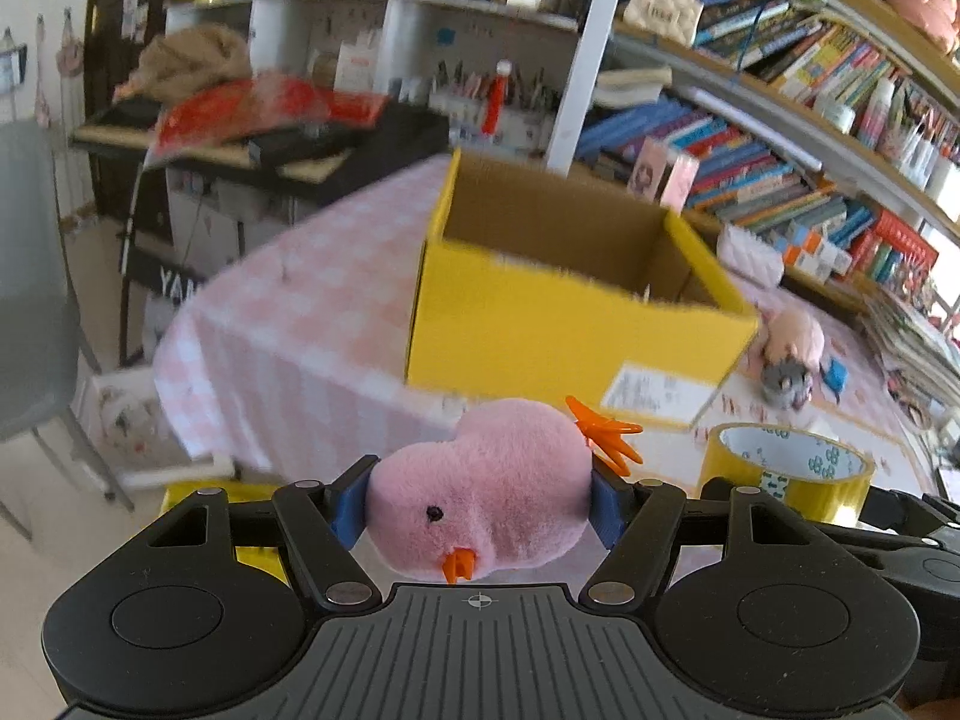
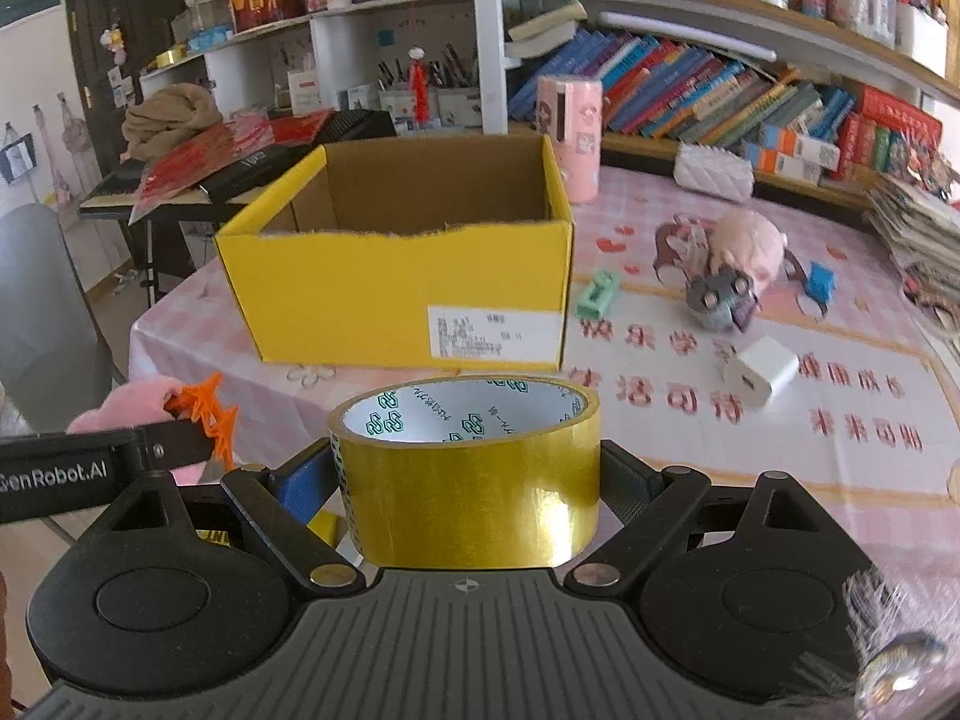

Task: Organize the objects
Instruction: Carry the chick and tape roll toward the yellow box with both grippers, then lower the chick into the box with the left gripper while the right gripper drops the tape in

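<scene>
My left gripper (image 1: 480, 507) is shut on a pink plush chick (image 1: 480, 492) with an orange beak and orange feet, held in the air in front of the open yellow cardboard box (image 1: 558, 324). My right gripper (image 2: 474, 480) is shut on a roll of yellow tape (image 2: 474, 468), held above the table short of the box (image 2: 396, 288). The box looks empty where I can see inside. The chick and left gripper also show at the left of the right wrist view (image 2: 144, 408). The tape also shows in the left wrist view (image 1: 786, 468).
The table has a pink checked cloth (image 2: 690, 420). On it right of the box lie a white charger cube (image 2: 759, 375), a green clip (image 2: 597, 294), a pink plush with a grey toy (image 2: 738, 276), a blue block (image 2: 819, 285) and a pink cup (image 2: 570, 132). Bookshelves stand behind. A grey chair (image 2: 42, 324) stands left.
</scene>
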Demonstrator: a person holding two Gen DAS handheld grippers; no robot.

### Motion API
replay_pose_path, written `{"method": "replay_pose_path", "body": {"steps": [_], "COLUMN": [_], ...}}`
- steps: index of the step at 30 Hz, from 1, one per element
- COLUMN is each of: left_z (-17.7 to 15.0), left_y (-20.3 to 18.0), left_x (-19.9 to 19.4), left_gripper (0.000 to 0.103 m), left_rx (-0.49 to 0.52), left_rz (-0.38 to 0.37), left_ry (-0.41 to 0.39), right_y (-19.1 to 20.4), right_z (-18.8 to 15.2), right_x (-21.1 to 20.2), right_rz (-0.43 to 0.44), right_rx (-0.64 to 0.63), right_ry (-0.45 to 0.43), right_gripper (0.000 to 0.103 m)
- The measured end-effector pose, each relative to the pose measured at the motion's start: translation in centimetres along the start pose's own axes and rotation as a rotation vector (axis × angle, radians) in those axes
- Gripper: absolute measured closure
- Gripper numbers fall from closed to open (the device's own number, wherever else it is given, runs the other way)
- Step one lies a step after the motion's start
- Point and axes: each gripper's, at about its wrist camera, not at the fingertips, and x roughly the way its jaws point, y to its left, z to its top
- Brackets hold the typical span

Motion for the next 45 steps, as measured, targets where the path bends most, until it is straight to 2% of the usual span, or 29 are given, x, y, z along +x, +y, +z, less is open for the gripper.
{"method": "replay_pose_path", "body": {"steps": [11, 16, 21, 30, 40, 45], "left_z": [6.2, 8.9, 10.0, 11.2, 11.5, 11.6], "left_y": [-2.2, -3.3, -4.5, -6.1, -7.3, -7.0], "left_x": [2.3, 4.1, 6.3, 10.7, 14.5, 15.9], "left_gripper": [0.033, 0.033, 0.033, 0.033, 0.033, 0.033], "left_rx": [0.046, 0.044, 0.056, 0.079, 0.105, 0.086], "left_rz": [0.019, 0.036, 0.062, 0.105, 0.147, 0.171], "left_ry": [-0.184, -0.222, -0.201, -0.128, -0.040, 0.002], "right_y": [-0.2, -1.0, -1.5, -2.0, -2.6, -2.7], "right_z": [6.5, 9.7, 11.7, 13.1, 13.2, 13.5], "right_x": [2.9, 5.5, 8.5, 14.1, 17.4, 18.2], "right_rz": [-0.024, -0.002, 0.040, 0.109, 0.183, 0.225], "right_rx": [-0.122, -0.159, -0.198, -0.286, -0.401, -0.457], "right_ry": [-0.223, -0.250, -0.224, -0.122, -0.027, 0.009], "right_gripper": [0.014, 0.014, 0.014, 0.014, 0.014, 0.014]}}
